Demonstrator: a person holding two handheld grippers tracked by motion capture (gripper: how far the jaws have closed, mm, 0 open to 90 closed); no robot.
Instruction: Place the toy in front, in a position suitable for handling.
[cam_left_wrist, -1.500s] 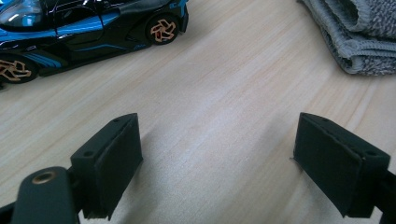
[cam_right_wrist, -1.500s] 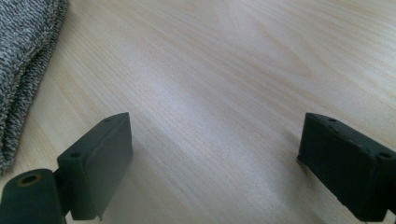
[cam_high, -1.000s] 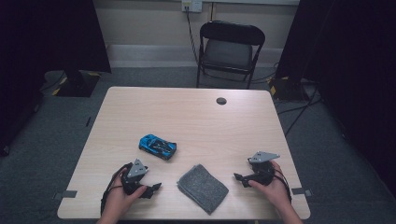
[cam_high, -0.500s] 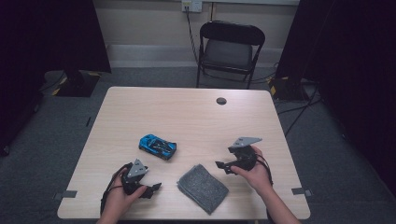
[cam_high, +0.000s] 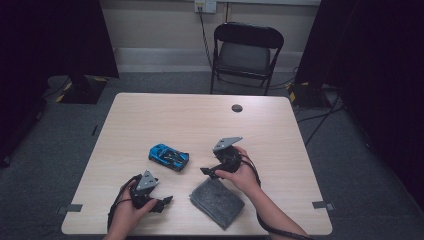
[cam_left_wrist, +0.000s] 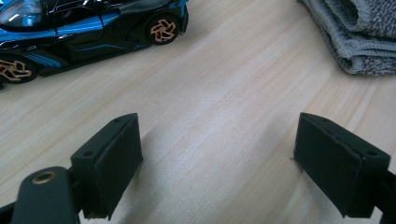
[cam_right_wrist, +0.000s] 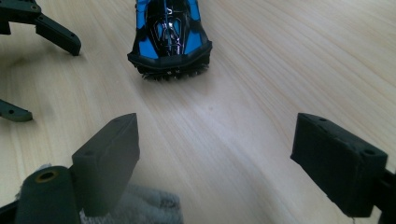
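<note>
A blue and black toy car (cam_high: 169, 157) with orange wheels sits on the wooden table (cam_high: 165, 115), left of centre. A folded grey cloth (cam_high: 217, 202) lies near the front edge. My left gripper (cam_high: 164, 202) rests open on the table at the front left, with the car (cam_left_wrist: 88, 32) ahead on its left and the cloth (cam_left_wrist: 355, 37) ahead on its right. My right gripper (cam_high: 206, 172) hovers open just right of the car, above the cloth's far corner, facing the car's end (cam_right_wrist: 170, 39). Nothing is between either pair of jaws.
A small dark round disc (cam_high: 237, 108) lies near the table's far edge. A black folding chair (cam_high: 246, 55) stands behind the table. Bare tabletop spreads across the far half and right side. The left gripper's jaw tips (cam_right_wrist: 44, 28) appear at the right gripper view's upper left.
My right gripper has moved left and forward from the table's front right corner to a spot beside the car. The left gripper, car and cloth have stayed put.
</note>
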